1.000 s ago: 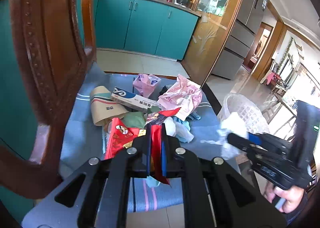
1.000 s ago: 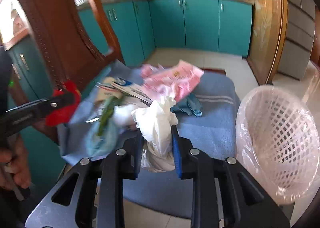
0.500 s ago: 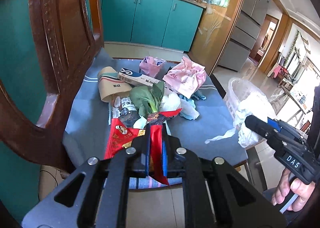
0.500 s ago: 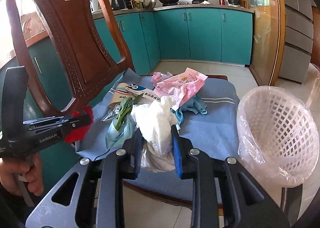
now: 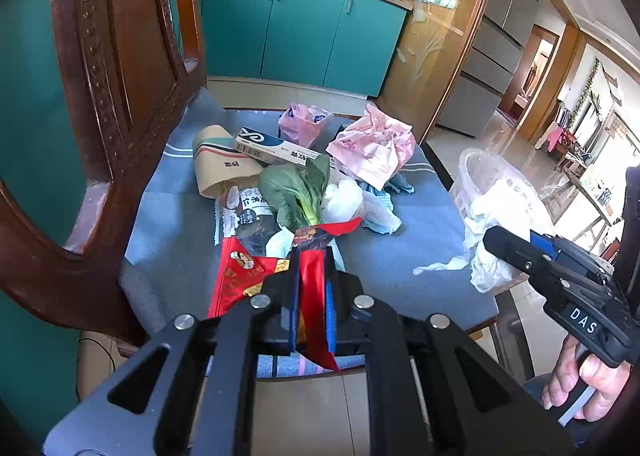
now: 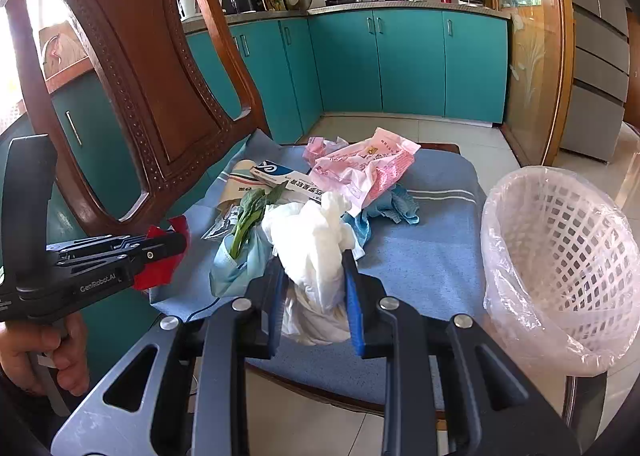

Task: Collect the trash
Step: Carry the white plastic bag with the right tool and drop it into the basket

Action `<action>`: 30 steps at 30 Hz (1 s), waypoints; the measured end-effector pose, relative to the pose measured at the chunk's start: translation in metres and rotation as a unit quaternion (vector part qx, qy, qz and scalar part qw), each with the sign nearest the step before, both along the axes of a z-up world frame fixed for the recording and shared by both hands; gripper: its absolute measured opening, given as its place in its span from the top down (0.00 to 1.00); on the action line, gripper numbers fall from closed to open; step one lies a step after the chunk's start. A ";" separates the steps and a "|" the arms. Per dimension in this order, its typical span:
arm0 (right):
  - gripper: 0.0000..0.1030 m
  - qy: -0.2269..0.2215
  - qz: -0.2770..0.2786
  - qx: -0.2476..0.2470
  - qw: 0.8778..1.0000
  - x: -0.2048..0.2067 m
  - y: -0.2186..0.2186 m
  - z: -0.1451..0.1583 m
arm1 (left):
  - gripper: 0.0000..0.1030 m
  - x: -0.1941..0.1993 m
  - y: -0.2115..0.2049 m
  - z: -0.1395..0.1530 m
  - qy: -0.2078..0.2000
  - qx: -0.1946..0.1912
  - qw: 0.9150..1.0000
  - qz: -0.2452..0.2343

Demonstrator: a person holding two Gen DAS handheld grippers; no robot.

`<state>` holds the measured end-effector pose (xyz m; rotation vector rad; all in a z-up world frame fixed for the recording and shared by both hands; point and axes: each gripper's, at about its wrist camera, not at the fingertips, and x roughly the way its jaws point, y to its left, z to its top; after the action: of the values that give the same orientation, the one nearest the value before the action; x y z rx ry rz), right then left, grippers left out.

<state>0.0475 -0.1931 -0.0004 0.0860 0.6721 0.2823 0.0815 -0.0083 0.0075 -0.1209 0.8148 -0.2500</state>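
Right wrist view: right gripper (image 6: 314, 280) clamps white plastic bag (image 6: 316, 252) near the basket (image 6: 560, 256) at right (ready to drop); left gripper (image 5: 312, 288) pinches red wrapper (image 5: 314, 296).

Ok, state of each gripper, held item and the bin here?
left gripper: shut on red wrapper
red wrapper: pinched, hanging down
right gripper: shut on white bag
white bag: crumpled, held beside the basket
trash basket: lined, tilted, nothing visible inside

Teal cabinets (image 6: 404, 64), wooden chair (image 6: 132, 68)
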 end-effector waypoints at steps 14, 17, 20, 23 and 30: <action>0.74 -0.012 -0.015 0.001 1.000 -0.001 -0.010 0.005 | 0.89 -0.001 -0.005 -0.001 0.000 0.008 1.000 -0.006; 0.74 -0.025 -0.038 0.003 0.999 0.001 -0.028 0.012 | 0.89 -0.001 -0.006 -0.002 0.001 0.010 1.000 -0.007; 0.74 -0.043 -0.082 0.004 0.996 0.004 -0.059 0.021 | 0.89 -0.001 -0.007 -0.002 0.000 0.011 1.000 -0.008; 0.74 -0.056 -0.144 -0.001 0.988 0.007 -0.097 0.026 | 0.89 -0.001 -0.008 -0.002 0.001 0.012 1.000 -0.009; 0.74 -0.032 -0.252 0.001 0.967 0.015 -0.170 0.010 | 0.89 -0.001 -0.010 -0.001 0.000 0.014 1.000 -0.010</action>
<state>0.0625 -0.3627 0.0095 0.2445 0.5646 -0.2041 0.0803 -0.0181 0.0061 -0.0866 0.8188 -0.2581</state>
